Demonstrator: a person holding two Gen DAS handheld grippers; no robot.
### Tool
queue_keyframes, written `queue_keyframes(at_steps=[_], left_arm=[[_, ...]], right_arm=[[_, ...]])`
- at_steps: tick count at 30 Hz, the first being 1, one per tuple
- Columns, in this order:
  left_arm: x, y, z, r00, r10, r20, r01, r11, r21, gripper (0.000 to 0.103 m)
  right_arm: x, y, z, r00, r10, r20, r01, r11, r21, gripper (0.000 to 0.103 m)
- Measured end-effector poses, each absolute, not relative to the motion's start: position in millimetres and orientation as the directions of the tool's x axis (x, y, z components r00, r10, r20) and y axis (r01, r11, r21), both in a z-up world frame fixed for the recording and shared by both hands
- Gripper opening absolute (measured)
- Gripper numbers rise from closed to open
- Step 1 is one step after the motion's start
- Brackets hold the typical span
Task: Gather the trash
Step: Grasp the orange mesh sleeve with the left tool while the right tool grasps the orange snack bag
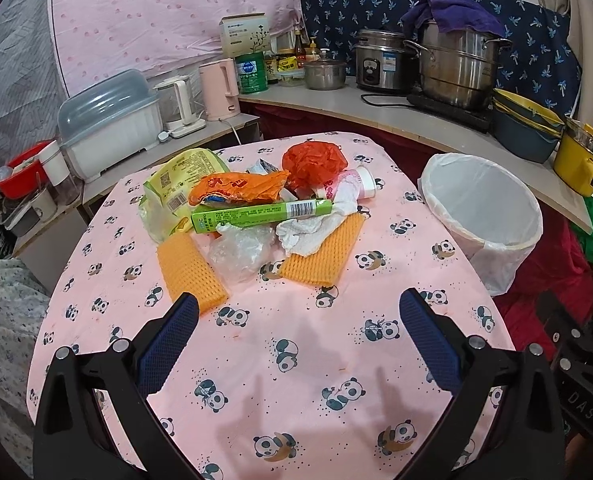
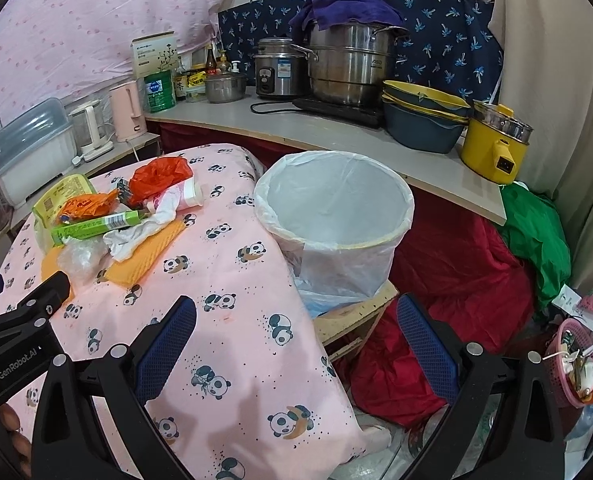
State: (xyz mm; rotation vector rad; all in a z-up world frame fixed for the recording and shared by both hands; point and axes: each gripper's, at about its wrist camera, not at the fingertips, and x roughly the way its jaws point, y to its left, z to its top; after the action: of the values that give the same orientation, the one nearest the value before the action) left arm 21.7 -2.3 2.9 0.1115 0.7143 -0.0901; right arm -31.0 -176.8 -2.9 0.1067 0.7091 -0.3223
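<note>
Nearest the cameras, the left gripper (image 1: 298, 312) and the right gripper (image 2: 296, 316) both hover with jaws spread wide and empty, nothing yet taken.

Just beyond the left gripper, at its 11 o'clock, lies a ribbed orange foam net sleeve (image 1: 190, 270), touching a crumpled clear plastic bag (image 1: 242, 252). Both look light and springy, so I judge a pinch could slide off or drag a neighbour along.

Further in, the trash sits heaped on the panda-print pink cloth worktop (image 1: 296, 360): a long green cardboard box (image 1: 262, 214) rests across a crumpled white tissue (image 1: 316, 228) and an orange snack wrapper (image 1: 236, 190). Pulling one would likely topple the others; the loose cloth could also bunch in the jaws.

At 2 o'clock, the white bag-lined round bin (image 2: 336, 216) stands off the worktop's edge on a wooden ledge; a light piece released short might fall between bin and worktop.
</note>
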Motion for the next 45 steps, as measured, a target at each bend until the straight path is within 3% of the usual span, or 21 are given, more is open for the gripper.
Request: queue_keyframes(at_steps=[13,33,36,42,44,45], left_arm=[[55.9,19.9,-8.8,0.728,-0.010,-0.685,0.054,0.998,0.043,0.096],[145.4,108.5,-85.6,0.567,0.070,-0.821,-0.113,0.994,0.006,0.095],[152.4,113.7,-94.4,0.545,0.051,-0.837,-0.111,0.994,-0.011,0.089],[159.9,115.9,-94.7,0.530,-0.006,-0.848,-0.079,0.995,-0.057,0.050],[161.2,114.8,-92.2,0.531,-0.030,-0.847,-0.060,0.996,-0.073,0.032],[161.3,113.7,-90.8,0.532,-0.040,-0.846,-0.054,0.995,-0.081,0.029]], right_arm=[[0.1,-178.7,-11.7,0.700,-0.245,-0.671,0.321,0.947,-0.011,0.096],[91.1,-112.2,-40.1,0.677,-0.144,-0.722,0.184,0.983,-0.023,0.096],[104.4,-104.1,-43.7,0.671,-0.128,-0.730,0.165,0.986,-0.021,0.096],[128.9,-88.0,-50.5,0.668,-0.093,-0.738,0.129,0.992,-0.008,0.096],[133.9,-83.9,-52.0,0.667,-0.086,-0.740,0.123,0.992,-0.005,0.096],[136.9,-81.3,-52.9,0.667,-0.076,-0.742,0.116,0.993,0.003,0.096]])
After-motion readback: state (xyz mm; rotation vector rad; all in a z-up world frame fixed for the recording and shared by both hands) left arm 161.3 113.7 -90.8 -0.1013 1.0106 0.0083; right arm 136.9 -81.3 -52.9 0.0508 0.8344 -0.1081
